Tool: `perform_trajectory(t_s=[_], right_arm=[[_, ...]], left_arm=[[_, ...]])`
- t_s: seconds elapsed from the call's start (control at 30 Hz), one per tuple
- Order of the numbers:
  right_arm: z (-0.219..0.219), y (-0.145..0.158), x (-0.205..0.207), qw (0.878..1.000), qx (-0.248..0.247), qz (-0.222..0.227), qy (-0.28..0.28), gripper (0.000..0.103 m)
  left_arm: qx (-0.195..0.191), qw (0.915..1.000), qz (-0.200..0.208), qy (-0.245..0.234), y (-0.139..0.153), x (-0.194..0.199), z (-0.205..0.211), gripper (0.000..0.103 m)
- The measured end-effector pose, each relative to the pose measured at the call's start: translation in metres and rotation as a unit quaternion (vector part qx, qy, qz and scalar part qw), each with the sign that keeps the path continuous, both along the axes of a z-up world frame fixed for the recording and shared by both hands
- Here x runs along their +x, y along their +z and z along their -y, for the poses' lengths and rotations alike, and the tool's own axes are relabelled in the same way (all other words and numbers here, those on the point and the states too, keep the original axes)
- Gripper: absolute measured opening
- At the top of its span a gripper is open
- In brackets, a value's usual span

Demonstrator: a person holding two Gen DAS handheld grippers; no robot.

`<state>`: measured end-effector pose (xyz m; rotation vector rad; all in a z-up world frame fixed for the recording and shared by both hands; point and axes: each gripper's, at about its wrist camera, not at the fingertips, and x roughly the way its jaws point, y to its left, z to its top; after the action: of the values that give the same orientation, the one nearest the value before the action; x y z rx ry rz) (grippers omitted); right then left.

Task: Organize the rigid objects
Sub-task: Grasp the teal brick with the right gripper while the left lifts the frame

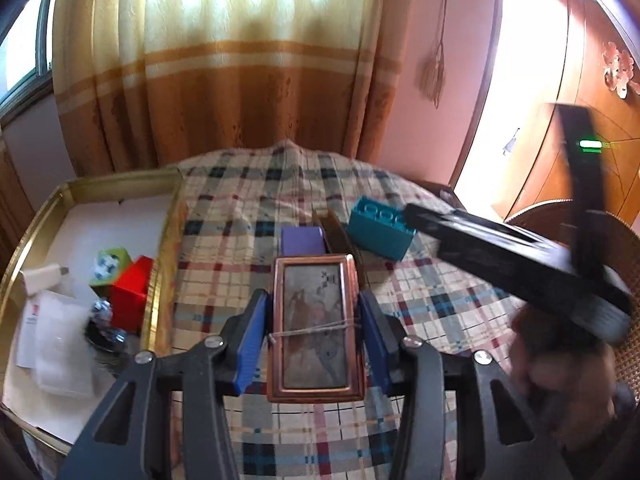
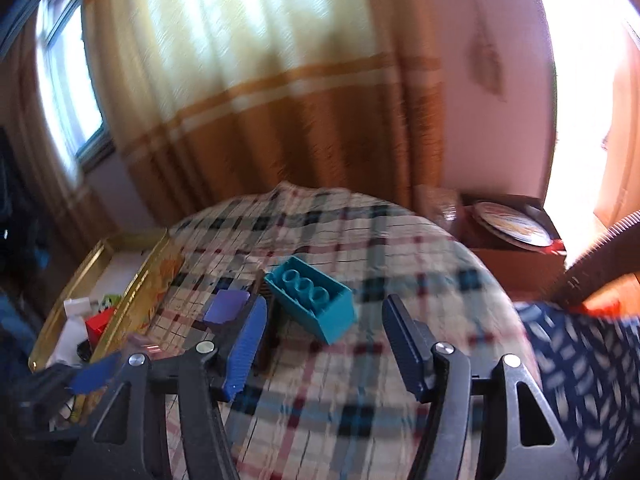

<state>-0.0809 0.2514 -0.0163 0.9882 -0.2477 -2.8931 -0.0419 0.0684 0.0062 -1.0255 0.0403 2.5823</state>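
Plaid tablecloth (image 1: 304, 184); frame's (image 1: 314, 328) writing unreadable.

Copper-framed picture (image 1: 314, 322), teal brick (image 2: 310, 304), purple block (image 1: 303, 240), plaid cloth (image 1: 420, 304), blue-padded tongs (image 1: 316, 336).

Both wrist cameras are looking forward and downward along their tongs, close over the plaid-covered table (image 1: 240, 208), facing the curtain (image 1: 224, 80). Both are sharing the teal block (image 1: 380, 232) and the gold tray (image 1: 164, 240) at left.
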Motion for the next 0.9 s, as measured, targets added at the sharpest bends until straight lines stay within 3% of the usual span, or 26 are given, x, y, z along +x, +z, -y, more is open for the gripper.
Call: perform_trajectory(t_s=[0.2,0.27,0.33,0.37,0.6,0.77,0.9], right_arm=[[0.018,-0.017,-0.040,0.997,0.056,0.042,0.040,0.062],[0.021,-0.027,-0.049,0.995,0.060,0.063,0.042,0.053],[0.020,-0.035,-0.054,0.994,0.056,0.083,0.043,0.035],[0.020,-0.038,-0.056,0.994,0.050,0.090,0.044,0.034],[0.018,-0.037,-0.047,0.995,0.041,0.085,0.017,0.034],[0.012,-0.016,-0.013,0.998,0.002,0.055,-0.029,0.034],[0.025,0.007,0.013,0.999,-0.013,0.020,-0.036,0.034]], left_arm=[[0.014,0.9997,-0.013,0.014,0.019,-0.004,0.020,0.045],[0.016,0.9996,-0.016,0.019,0.023,-0.006,0.026,0.045],[0.018,0.9995,-0.016,0.023,0.024,-0.007,0.031,0.045],[0.018,0.9995,-0.013,0.023,0.024,-0.008,0.033,0.045],[0.018,0.9994,-0.004,0.028,0.019,-0.008,0.042,0.045],[0.010,0.9991,-0.012,0.038,0.020,-0.005,0.050,0.045],[0.013,0.9982,-0.016,0.056,0.022,-0.003,0.064,0.045]])
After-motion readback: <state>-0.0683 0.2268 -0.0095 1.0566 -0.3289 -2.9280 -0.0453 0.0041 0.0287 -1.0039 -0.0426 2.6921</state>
